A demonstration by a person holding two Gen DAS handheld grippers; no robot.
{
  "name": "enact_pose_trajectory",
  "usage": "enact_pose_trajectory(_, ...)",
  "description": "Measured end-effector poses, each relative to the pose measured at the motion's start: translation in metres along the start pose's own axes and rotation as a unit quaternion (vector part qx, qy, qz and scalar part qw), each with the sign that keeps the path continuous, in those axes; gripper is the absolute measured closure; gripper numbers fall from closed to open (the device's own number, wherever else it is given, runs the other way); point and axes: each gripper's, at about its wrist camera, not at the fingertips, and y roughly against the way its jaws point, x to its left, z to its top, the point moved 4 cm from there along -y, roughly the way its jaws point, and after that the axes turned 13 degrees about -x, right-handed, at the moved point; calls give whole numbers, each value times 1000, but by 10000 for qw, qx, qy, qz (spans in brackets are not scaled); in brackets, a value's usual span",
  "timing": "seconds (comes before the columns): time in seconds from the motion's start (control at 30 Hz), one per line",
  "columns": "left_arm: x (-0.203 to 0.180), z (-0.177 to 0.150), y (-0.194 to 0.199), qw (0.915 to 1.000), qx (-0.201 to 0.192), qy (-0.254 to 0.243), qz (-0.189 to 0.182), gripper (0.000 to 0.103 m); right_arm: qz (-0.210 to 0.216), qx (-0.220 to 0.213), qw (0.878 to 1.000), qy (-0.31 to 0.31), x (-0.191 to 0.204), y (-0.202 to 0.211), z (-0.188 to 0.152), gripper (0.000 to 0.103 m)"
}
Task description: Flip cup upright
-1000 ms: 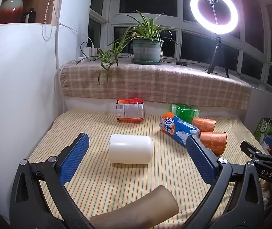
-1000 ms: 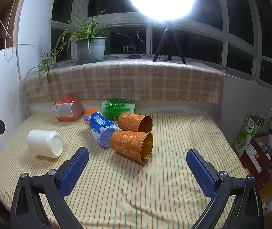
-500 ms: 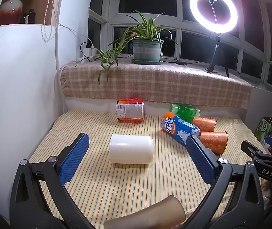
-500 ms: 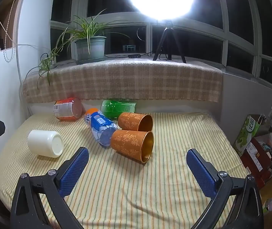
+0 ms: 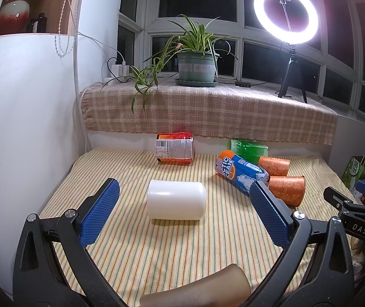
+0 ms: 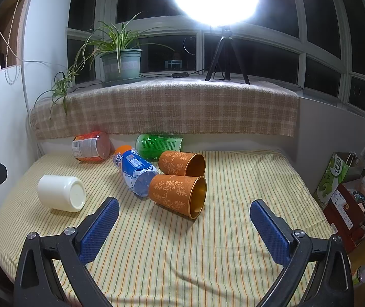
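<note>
Left tongs (image 5: 182, 215) drew slightly back from white cup (image 5: 176, 200).

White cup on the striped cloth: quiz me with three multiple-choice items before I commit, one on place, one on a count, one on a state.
1. Where does the white cup lie relative to the left tongs?
A. Ahead, between the open fingers' line
B. Behind the green bottle
C. On the windowsill

2. How many orange patterned cups are on the cloth?
A. One
B. Two
C. Four

3. What state is the nearer orange cup in?
A. Upright
B. Upside down
C. On its side, mouth toward the right

Answers: 1 A, the left wrist view shows it centred ahead of the spread fingers. 2 B, the nearer cup and the farther orange cup lie side by side. 3 C, its gold interior faces right.
</note>
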Motion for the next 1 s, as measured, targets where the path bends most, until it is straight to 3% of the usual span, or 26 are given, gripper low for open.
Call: enact_pose_trajectory(1.0,0,-1,1,10000,-4,-25,11,0,35,27,10000,-39,2,-2,1,0)
